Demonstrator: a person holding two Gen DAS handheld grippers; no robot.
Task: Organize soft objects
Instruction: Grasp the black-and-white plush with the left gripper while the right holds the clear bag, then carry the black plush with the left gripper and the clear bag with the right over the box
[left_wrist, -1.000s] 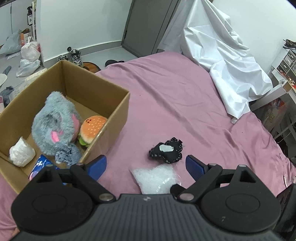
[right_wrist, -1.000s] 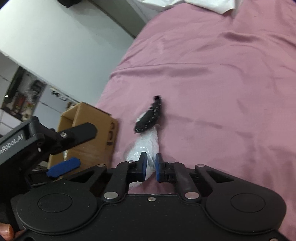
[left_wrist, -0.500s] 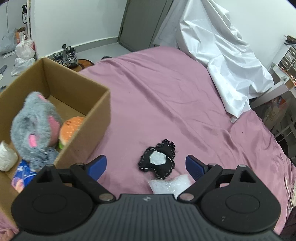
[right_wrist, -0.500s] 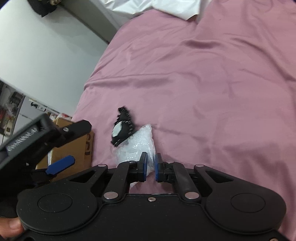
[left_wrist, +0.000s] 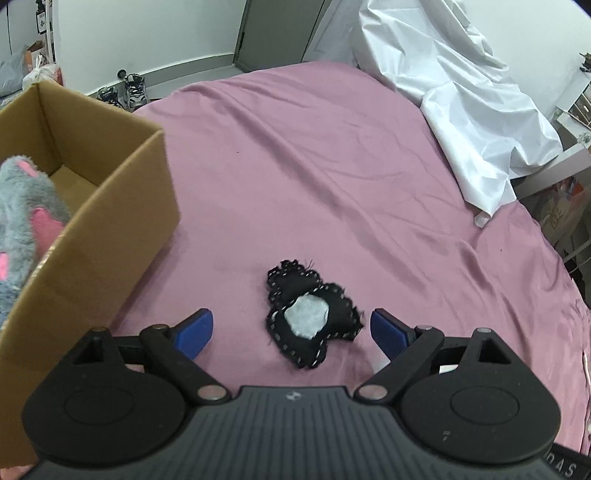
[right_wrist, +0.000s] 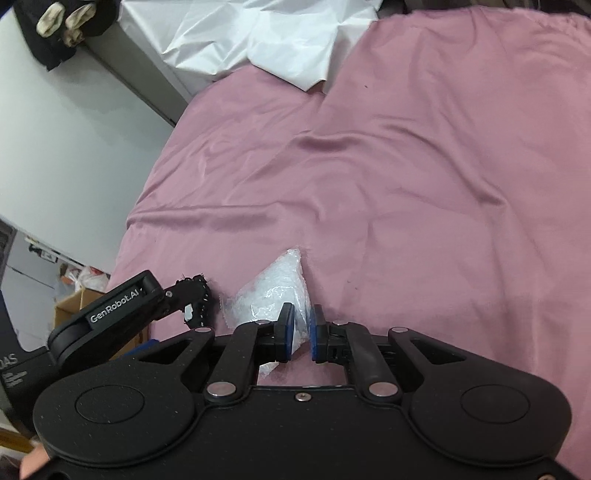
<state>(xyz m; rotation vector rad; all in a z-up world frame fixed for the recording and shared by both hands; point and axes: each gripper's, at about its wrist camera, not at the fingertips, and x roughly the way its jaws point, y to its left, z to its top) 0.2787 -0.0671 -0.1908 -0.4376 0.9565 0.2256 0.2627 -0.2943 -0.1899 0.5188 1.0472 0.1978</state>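
Note:
A black stitched soft toy (left_wrist: 308, 317) with a white patch lies on the pink bedsheet. My left gripper (left_wrist: 291, 330) is open, its blue fingertips either side of the toy's near part. My right gripper (right_wrist: 300, 332) is shut on a clear plastic bag of white filling (right_wrist: 275, 291), which rests on the sheet beside the toy (right_wrist: 197, 295). A cardboard box (left_wrist: 96, 236) stands at the left with a grey and pink plush (left_wrist: 22, 206) inside.
A white sheet (left_wrist: 454, 85) is draped at the bed's far right. The pink bedsheet (left_wrist: 314, 177) stretches ahead. Shoes (left_wrist: 135, 90) and bags sit on the floor past the bed's far edge.
The left gripper has swung right from the box and now straddles the black toy. The right gripper has stayed shut on the plastic bag and drawn it to the right of the toy.

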